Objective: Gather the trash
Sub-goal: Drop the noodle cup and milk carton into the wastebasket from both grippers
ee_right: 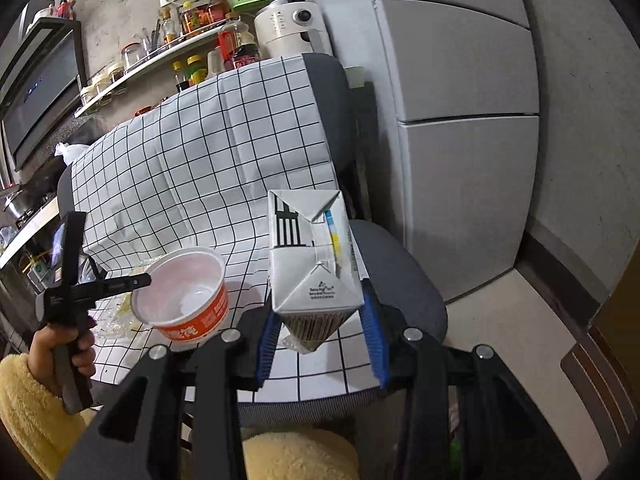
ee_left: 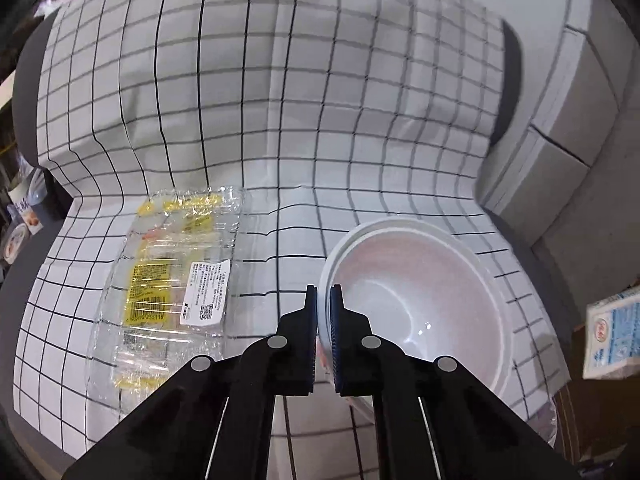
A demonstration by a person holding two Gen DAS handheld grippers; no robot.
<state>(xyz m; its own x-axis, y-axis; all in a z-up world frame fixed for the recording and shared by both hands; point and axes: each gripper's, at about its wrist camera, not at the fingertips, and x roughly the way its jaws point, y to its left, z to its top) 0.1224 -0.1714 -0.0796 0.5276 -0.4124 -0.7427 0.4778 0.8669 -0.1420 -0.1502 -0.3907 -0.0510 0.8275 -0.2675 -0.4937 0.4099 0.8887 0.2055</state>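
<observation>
The left wrist camera looks steeply down along its fingers, close over the cloth (ee_left: 280, 100), bowl (ee_left: 420, 300) at 5 o'clock. The right wrist camera sits farther back, facing the chair (ee_right: 400, 280) more levelly. Both share cloth (ee_right: 200, 152), bowl (ee_right: 184, 292) and carton (ee_right: 312, 256), at 3 o'clock (ee_left: 612, 332) in the left view.

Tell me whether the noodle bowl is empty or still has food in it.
Empty: the noodle bowl shows only a bare, glossy white inside in both wrist views.

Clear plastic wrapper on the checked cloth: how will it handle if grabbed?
The wrapper looks crumpled and thin, so probably floppy and very light. Its glossy film may slip between pads. Lying flat on the cloth, its edge is likely hard to pinch.
</observation>
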